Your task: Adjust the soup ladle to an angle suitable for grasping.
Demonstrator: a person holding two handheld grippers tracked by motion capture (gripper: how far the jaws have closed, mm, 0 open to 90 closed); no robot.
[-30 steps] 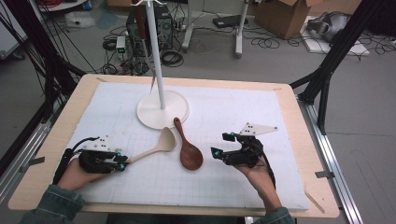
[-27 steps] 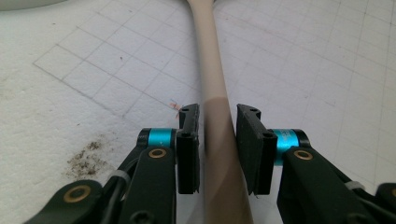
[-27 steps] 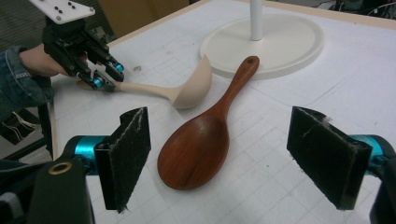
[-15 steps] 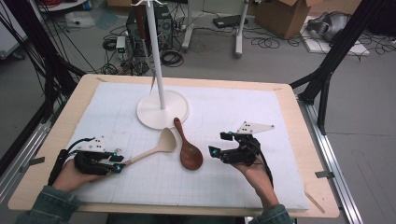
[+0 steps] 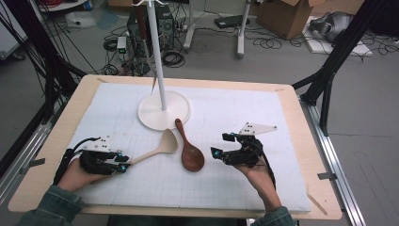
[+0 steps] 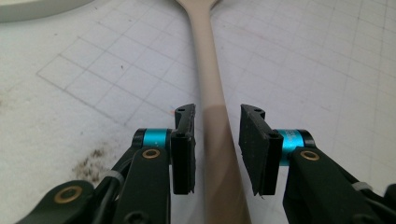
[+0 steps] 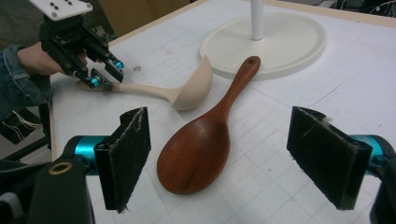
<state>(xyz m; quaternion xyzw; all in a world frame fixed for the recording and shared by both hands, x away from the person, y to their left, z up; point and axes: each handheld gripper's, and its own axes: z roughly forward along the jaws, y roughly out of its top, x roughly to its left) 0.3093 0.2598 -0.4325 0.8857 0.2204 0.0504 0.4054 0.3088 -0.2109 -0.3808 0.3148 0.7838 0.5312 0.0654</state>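
Near the bench's front-left corner, the left gripper (image 6: 216,149) straddles the pale ladle (image 5: 157,150) handle, narrowly parted; closing off-centre could roll it. The right gripper (image 7: 233,156) gapes wide toward the brown spoon (image 7: 205,144).

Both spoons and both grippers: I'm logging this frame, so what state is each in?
Pale spoon: flat on the mat, handle between the left jaws.
Brown spoon: flat on the mat, bowl up, untouched.
Left gripper: open, jaws astride the pale spoon's handle, not yet clamped.
Right gripper: open wide, empty, facing the brown spoon.
Stand: upright.
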